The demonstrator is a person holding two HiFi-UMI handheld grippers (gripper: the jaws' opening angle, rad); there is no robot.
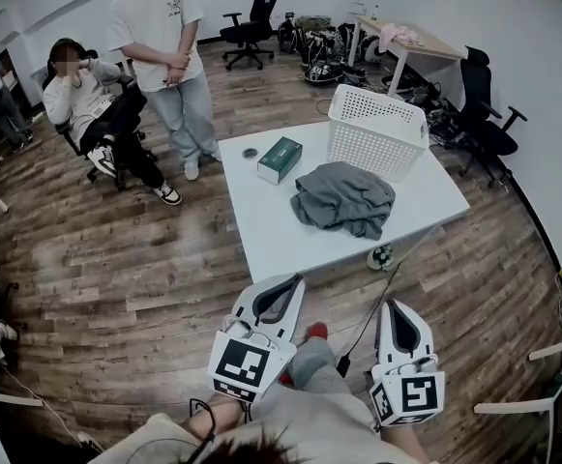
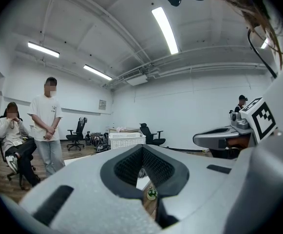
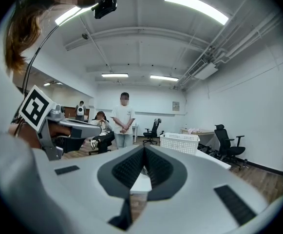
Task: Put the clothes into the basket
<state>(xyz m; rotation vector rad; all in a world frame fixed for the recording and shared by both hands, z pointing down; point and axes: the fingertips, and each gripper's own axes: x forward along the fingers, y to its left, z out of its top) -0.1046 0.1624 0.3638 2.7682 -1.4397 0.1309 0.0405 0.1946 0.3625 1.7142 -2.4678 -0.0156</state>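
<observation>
The left gripper point(image 1: 285, 286) and right gripper point(image 1: 398, 309) hung pressed together, empty, short of the counter point(image 1: 281, 225). The grey clothes point(image 1: 343, 199) lay heaped there beside the basket point(image 1: 372, 141), not yet grasped. The next move probably called for reaching out and opening.

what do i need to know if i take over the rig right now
The left gripper is shut and empty, held low near the body, short of the table.
The right gripper is the same: shut, empty, short of the table.
The clothes lie in a grey heap on the table, just in front of the basket, which stands at the far edge.
Done: nothing yet; the clothes are untouched.
Left: reach in, open, grasp the clothes, lift them over the rim and drop them into the basket.
</observation>
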